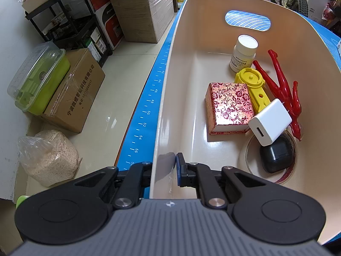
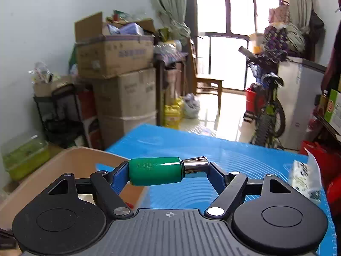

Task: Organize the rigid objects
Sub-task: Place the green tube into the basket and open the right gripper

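The near wall of the beige bin (image 1: 162, 128) is pinched between the fingers of the left gripper (image 1: 164, 168), one finger outside and one inside, so the bin is steadied on the blue mat (image 1: 147, 106). A slip is possible here: the wall is smooth and glossy, and if the pinch loosens, the bin could slide or tip toward the table edge, which lies just beside it.

In the right wrist view, a green bottle with a silver cap (image 2: 157, 170) is clamped end to end in the right gripper (image 2: 168, 171), lying crosswise and held in the air above the mat, near the bin's corner but not over its opening. The grip bears on the bottle's ends only; a rounded cap offers little purchase, so the bottle could pivot or shoot out if squeezed unevenly.

Farther in, the right side of the bin is crowded: a black case (image 1: 275, 155) on a tape roll (image 1: 245, 155), a white charger (image 1: 269, 121), a patterned red box (image 1: 230, 106), a yellow piece (image 1: 253, 83), a red clip (image 1: 283, 85) and a white pill bottle (image 1: 243, 53). A drop there could knock the leaning charger over; the left floor is bare and judged safer.
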Available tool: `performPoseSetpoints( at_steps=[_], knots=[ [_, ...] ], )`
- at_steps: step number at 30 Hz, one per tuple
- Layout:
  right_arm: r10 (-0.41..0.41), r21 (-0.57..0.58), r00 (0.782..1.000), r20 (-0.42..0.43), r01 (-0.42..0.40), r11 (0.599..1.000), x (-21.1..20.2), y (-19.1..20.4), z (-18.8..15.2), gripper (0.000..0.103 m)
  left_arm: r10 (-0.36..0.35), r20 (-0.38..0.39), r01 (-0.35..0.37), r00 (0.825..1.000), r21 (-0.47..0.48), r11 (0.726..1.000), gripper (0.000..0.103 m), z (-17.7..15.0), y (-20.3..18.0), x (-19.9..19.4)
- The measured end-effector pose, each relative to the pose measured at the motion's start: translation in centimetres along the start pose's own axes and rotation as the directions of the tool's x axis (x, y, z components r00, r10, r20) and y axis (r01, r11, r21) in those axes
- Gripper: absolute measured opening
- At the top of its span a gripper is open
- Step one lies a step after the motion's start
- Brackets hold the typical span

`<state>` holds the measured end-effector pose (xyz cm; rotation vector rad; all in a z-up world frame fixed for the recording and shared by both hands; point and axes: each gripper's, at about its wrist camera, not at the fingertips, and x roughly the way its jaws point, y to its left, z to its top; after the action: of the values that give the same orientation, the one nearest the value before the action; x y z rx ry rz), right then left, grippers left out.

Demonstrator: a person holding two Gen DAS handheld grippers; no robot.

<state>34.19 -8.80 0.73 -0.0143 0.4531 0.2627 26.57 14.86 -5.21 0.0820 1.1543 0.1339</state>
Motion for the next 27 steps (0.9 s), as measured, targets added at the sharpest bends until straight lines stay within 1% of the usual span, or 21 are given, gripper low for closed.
performPoseSetpoints(
  at_steps=[4,8,12,19,24,26,27],
  knots=[
    [0.062,-0.025,0.998,-0.010,-0.062,0.998,-0.5,2.5,0.3,0.079,0.000,0.000,0.000,1.000,0.000,1.000,0.014,0.0,0.0,0.0],
    [0.121,-0.073,0.989,-0.079,-0.127,0.989,-0.3,5.8,-0.3,0.079,-0.001,0.000,0.001,1.000,0.000,1.000,0.014,0.0,0.0,0.0],
    [0.148,-0.114,0.975,-0.163,-0.168,0.979,0.5,8.5,-1.6,0.079,-0.001,0.000,0.001,1.000,0.000,1.000,0.014,0.0,0.0,0.0],
    [0.142,-0.168,0.945,-0.295,-0.198,0.966,1.7,11.4,-3.5,0.079,-0.001,0.000,0.001,1.000,0.000,1.000,0.014,0.0,0.0,0.0],
    [0.109,-0.212,0.927,-0.359,-0.195,0.958,2.8,12.2,-4.7,0.079,-0.001,0.000,0.001,1.000,0.000,1.000,0.014,0.0,-0.1,0.0],
    [0.110,-0.198,0.928,-0.356,-0.190,0.962,2.8,12.0,-4.5,0.079,-0.002,0.001,0.002,1.000,0.000,1.000,0.014,0.1,-0.1,0.0],
    [0.107,-0.189,0.923,-0.370,-0.187,0.964,3.1,11.8,-4.5,0.079,0.001,-0.001,-0.001,1.000,0.000,1.000,0.014,0.1,-0.2,0.1]
  ],
)
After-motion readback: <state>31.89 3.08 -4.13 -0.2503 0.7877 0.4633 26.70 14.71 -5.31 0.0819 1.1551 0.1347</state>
